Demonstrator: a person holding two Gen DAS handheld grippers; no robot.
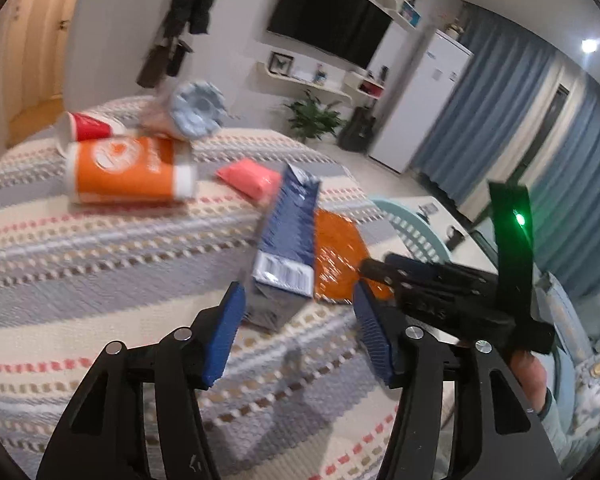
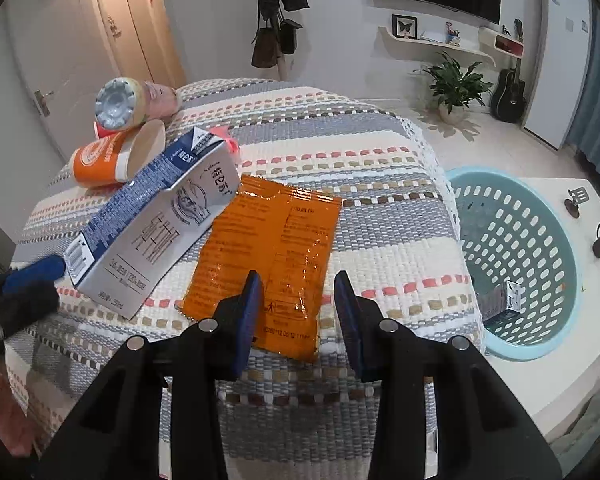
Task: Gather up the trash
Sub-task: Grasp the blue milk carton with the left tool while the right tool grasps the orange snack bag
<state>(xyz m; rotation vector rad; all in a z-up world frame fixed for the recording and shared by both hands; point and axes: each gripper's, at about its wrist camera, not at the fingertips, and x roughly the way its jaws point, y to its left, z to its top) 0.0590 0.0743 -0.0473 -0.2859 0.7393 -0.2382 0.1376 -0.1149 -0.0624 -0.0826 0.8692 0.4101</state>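
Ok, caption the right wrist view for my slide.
Right claw over orange wrapper, milk carton beside, basket waiting.

Light: even indoor, moderately bright | Source: ceiling lamp (image 1: 589, 45), flaring | Glare: sheen on orange packet (image 2: 268, 252); green LED (image 1: 520, 220) blooming | Blur: left wrist view smeared, milk carton (image 1: 286, 240) soft; right wrist view sharp | Distortion: fisheye bowing, dark vignetted corners
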